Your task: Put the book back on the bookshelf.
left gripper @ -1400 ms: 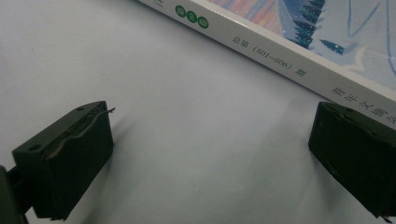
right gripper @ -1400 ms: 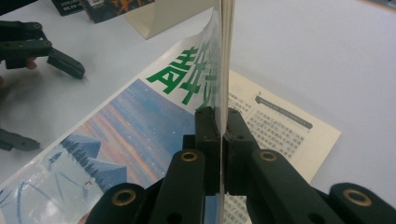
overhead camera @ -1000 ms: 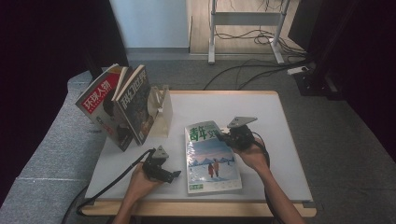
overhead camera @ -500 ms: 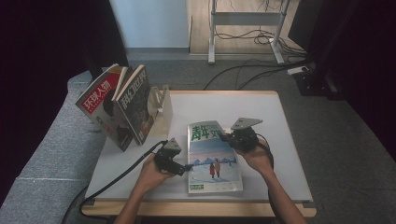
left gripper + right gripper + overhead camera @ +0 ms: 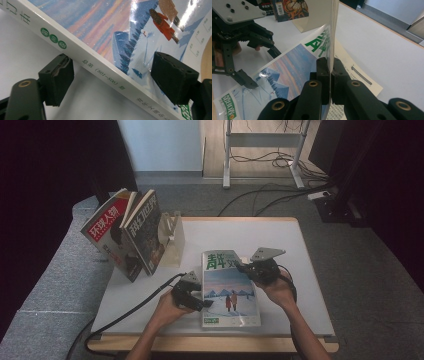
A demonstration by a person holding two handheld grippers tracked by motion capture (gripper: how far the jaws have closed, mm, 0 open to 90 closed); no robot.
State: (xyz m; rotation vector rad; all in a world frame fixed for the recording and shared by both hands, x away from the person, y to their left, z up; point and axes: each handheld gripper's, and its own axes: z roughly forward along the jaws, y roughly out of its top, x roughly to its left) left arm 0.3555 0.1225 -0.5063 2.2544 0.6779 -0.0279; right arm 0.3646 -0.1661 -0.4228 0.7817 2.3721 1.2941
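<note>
the magazine [image 5: 230, 290] lies flat near the front of the table [image 5: 300, 245]. the right gripper [image 5: 248, 268] is closed on its lifted front cover. the left gripper [image 5: 205, 304] has just been closing, its jaws straddle the spine without pressing. moving it to the rack [image 5: 172, 240] is not done.

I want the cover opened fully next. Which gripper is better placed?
Likely right: the right gripper is shut on the magazine cover's lifted edge; the left gripper, jaws just closing, only straddles the spine.

Snowy-covered magazine [image 5: 229, 290] lies flat, cover lifted.
</note>
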